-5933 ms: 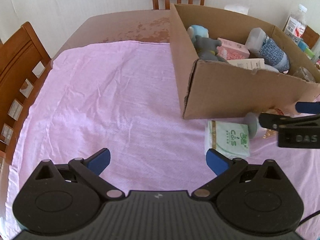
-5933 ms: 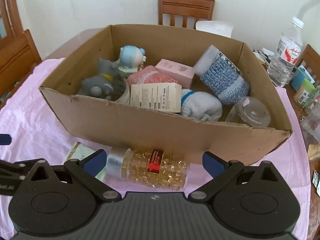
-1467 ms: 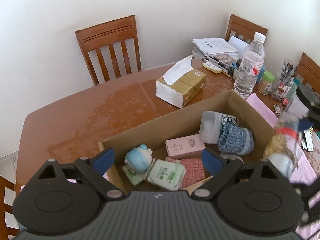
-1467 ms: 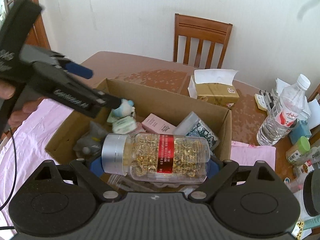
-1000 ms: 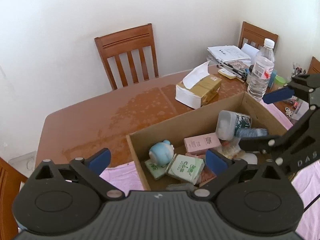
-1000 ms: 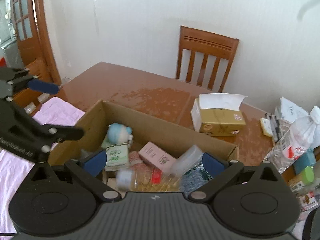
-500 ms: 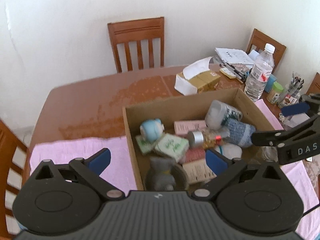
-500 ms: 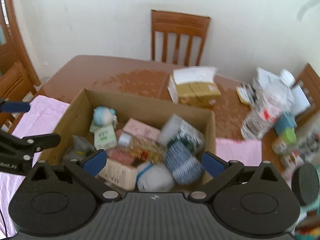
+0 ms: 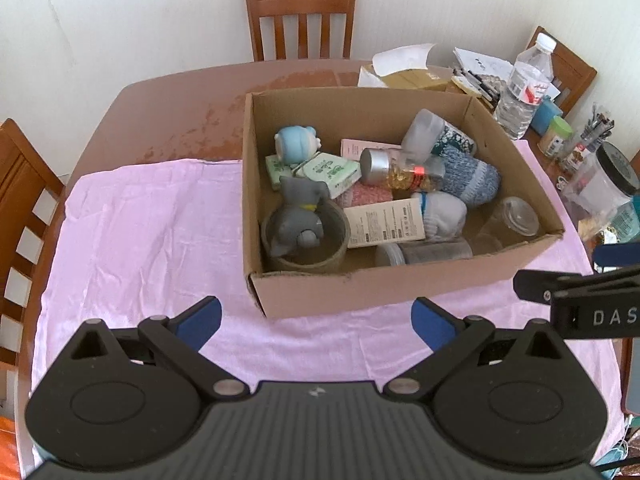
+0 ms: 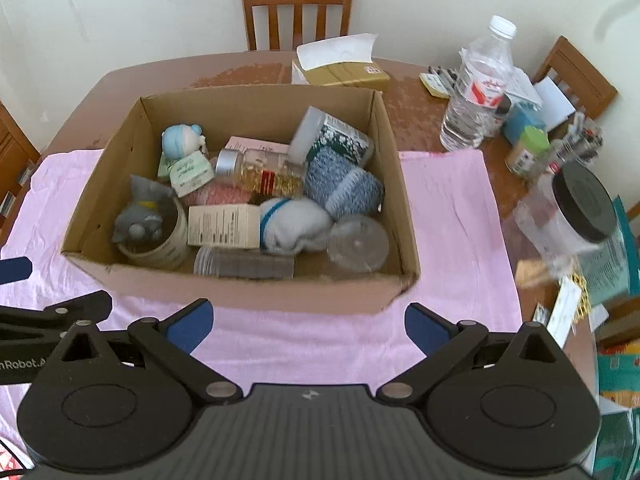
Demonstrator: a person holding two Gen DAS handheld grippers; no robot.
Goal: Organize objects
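A brown wooden dining table [image 9: 168, 96] fills the scene, with wooden chairs [image 9: 301, 16] at its far and left edges. A wrinkled pink cloth [image 9: 132, 224] covers the table's near half. On the cloth, right of centre, sits an open cardboard box [image 9: 360, 288], its near wall facing both cameras.

The box holds the task's things, packed close: a round pot [image 9: 332, 248] in the near left corner with a grey cat figure [image 9: 300, 216] sitting in it, a blue knitted roll [image 9: 468, 172] and a white sock bundle [image 9: 444, 212] toward the right, a white printed carton [image 9: 384, 222] in the middle, and a clear bottle of golden capsules [image 9: 404, 170] lying on its side on top of the pile. Green tissue packs [image 9: 328, 168] and a small blue figure [image 9: 296, 142] lie at the far left. It reads as a collecting bin, and no loose item shows on the cloth, so the sorting looks nearly done.

The left gripper [image 9: 316, 322] hangs over the cloth near the box's near wall, jaws wide and holding nothing. The right gripper [image 10: 306, 326] is just to its right, jaws likewise wide and holding nothing.

Bare cloth to the left gives free room. The right edge is crowded with a water bottle [image 10: 478, 100], a black-lidded jar [image 10: 576, 212] and a tissue box [image 10: 340, 70] beyond the far wall
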